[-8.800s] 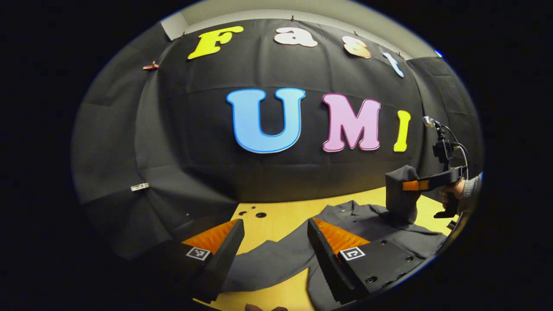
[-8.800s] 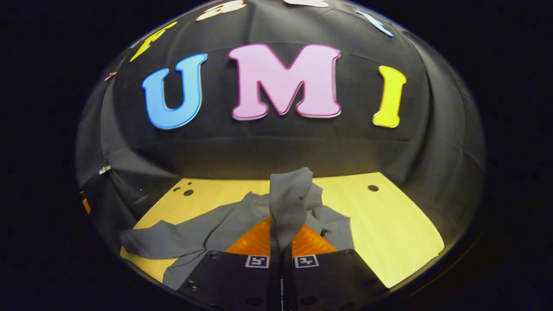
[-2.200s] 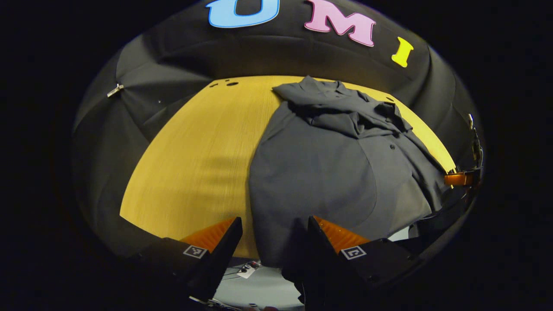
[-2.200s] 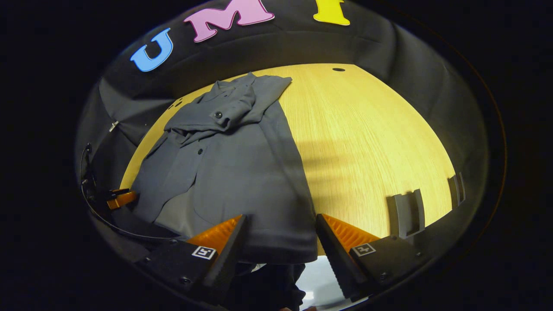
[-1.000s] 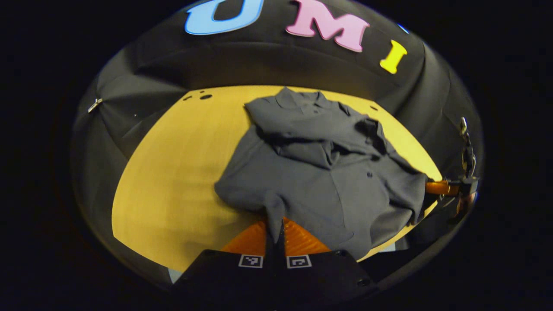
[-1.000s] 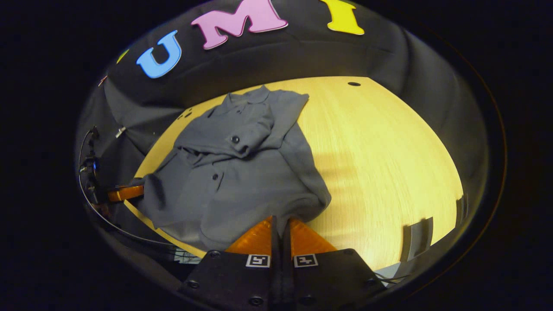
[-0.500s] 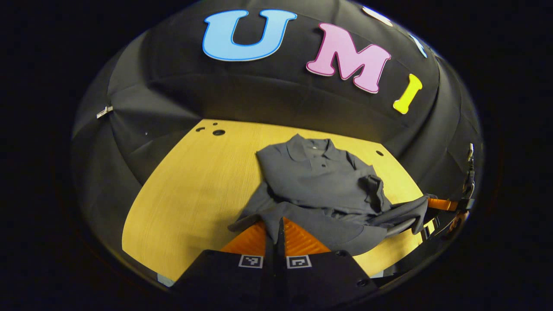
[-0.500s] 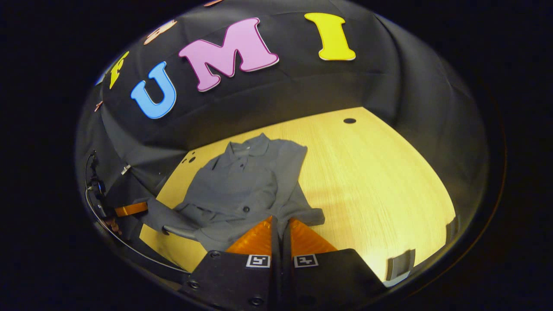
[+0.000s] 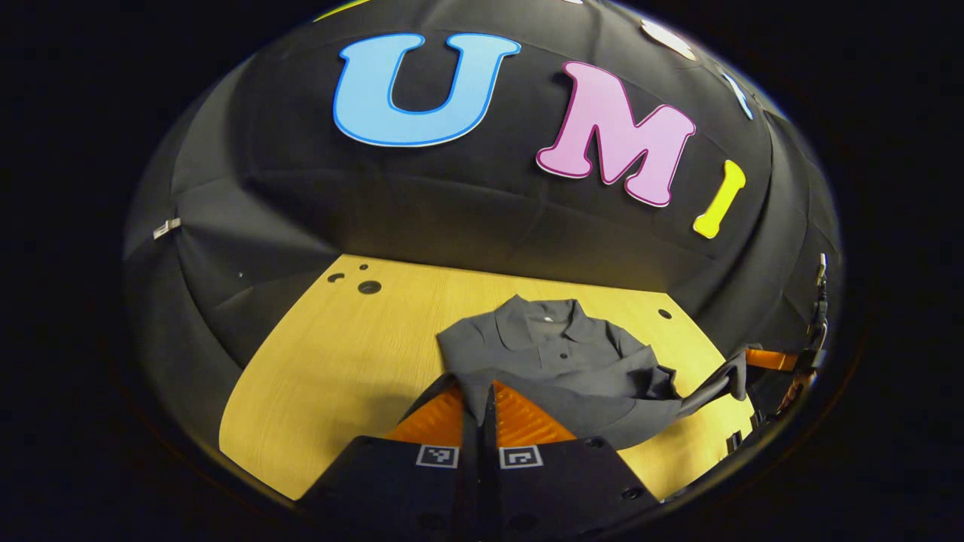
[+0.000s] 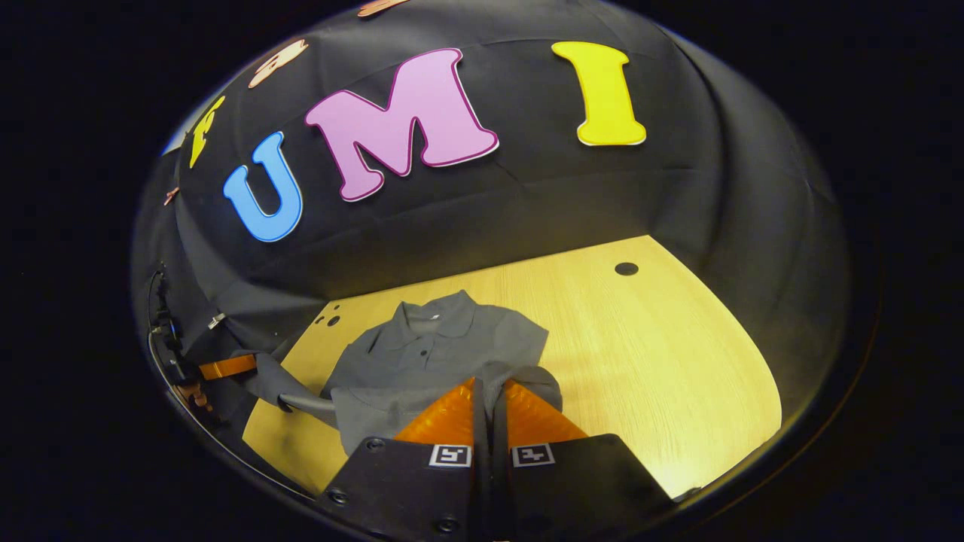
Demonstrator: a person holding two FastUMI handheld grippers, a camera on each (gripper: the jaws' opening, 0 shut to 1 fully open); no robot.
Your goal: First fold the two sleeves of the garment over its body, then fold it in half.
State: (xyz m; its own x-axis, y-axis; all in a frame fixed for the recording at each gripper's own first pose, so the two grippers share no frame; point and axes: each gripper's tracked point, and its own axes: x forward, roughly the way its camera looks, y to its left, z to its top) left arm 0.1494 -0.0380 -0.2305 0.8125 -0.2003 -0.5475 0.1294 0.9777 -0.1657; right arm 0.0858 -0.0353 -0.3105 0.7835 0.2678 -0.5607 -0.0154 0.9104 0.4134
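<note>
Both fingers pinched on hem of grey garment, left gripper and right gripper, lifted above tabletop.

A yellow wooden table carries a grey collared shirt.

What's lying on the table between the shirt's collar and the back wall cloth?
Nothing: in the left gripper view, only bare wooden table runs from the shirt collar to the wall cloth.
</note>
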